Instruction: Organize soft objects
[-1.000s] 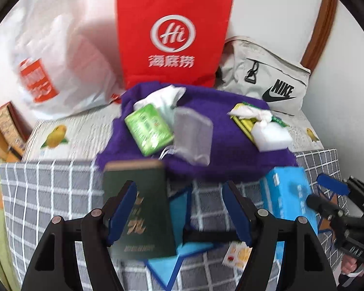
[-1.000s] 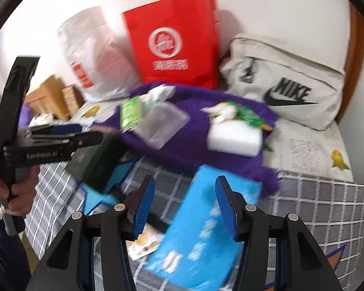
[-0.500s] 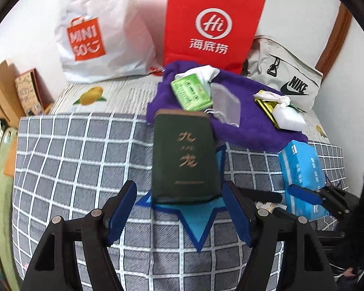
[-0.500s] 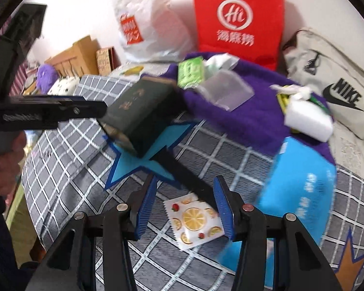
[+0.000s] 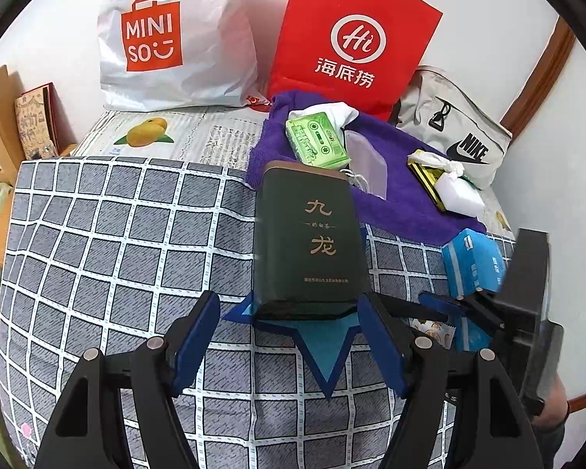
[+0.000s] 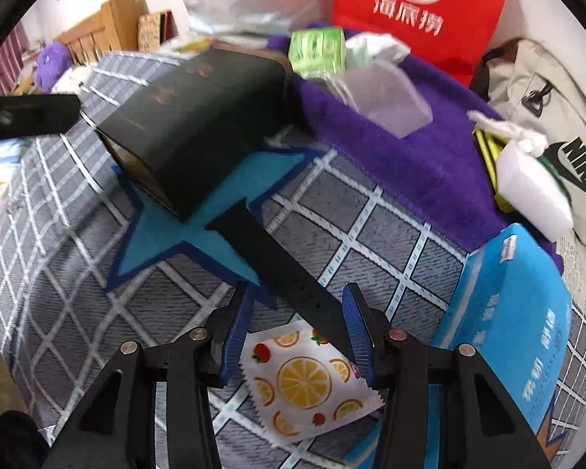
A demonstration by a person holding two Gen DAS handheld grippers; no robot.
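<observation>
Both grippers are wide open, holding nothing. Left gripper (image 5: 285,336) sits just short of the dark green tea box (image 5: 306,240). Right gripper (image 6: 297,332) straddles the black watch strap (image 6: 281,262) beside that box.

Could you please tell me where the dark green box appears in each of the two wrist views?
Left wrist: the dark green box is centre frame, just beyond the open left gripper.
Right wrist: the box is upper left, lying on the blue star.
Shared landmark: the red bag at the back.
</observation>
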